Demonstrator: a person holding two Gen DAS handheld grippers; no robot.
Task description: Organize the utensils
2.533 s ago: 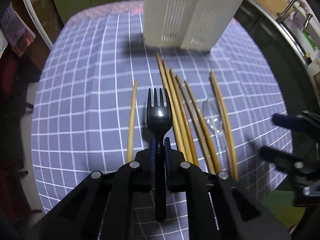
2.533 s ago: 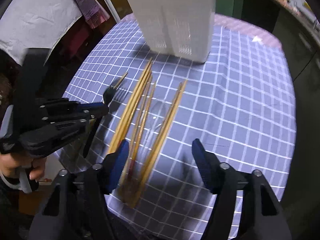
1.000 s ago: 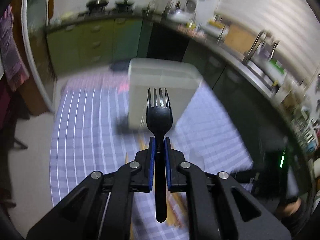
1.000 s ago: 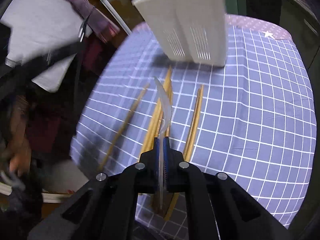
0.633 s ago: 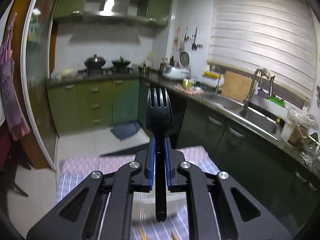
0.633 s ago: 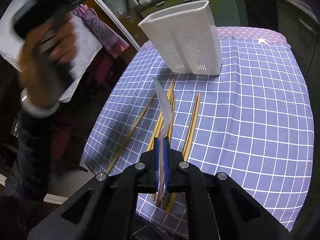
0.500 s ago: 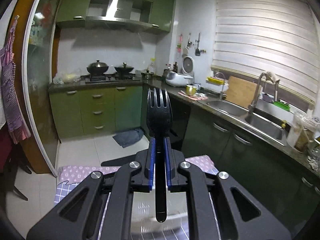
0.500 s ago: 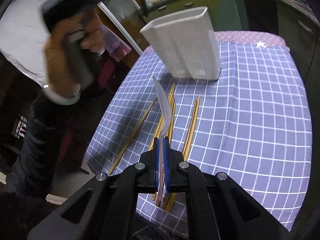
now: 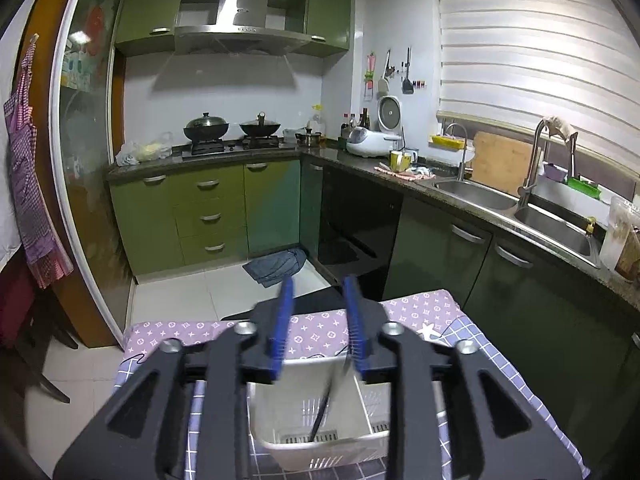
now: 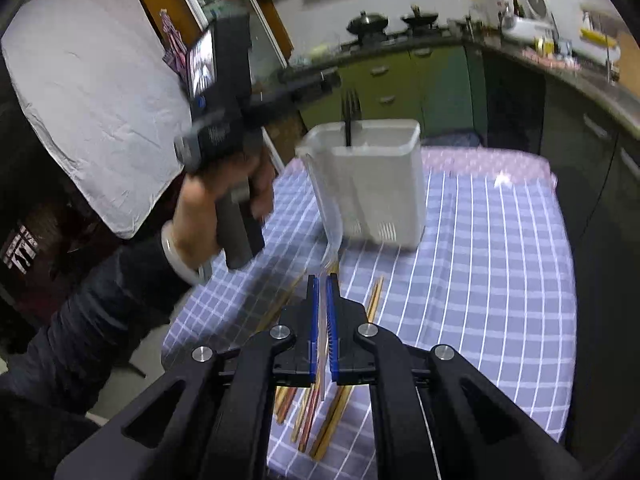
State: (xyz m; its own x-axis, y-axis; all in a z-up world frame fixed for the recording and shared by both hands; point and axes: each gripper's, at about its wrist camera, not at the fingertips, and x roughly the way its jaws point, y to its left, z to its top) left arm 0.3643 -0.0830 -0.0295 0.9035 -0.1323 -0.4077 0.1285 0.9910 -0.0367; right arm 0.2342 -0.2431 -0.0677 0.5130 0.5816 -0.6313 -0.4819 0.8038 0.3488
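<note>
Left wrist view: my left claw (image 9: 316, 322) stands apart and empty at lower centre. Directly below it the black fork (image 9: 322, 410) stands inside the white holder (image 9: 320, 436), so I judge one utensil sorted.

Right wrist view: my right claw (image 10: 322, 330) is clamped on the clear spoon (image 10: 330, 236). Only here do the chopsticks (image 10: 320, 416) show, lying on the checked tabletop (image 10: 480, 280) at lower centre, not yet sorted.

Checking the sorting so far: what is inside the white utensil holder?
A black fork stands in the white utensil holder, tines up above the rim, handle reaching the slotted floor. The left claw and the walls hide part of the inside.
</note>
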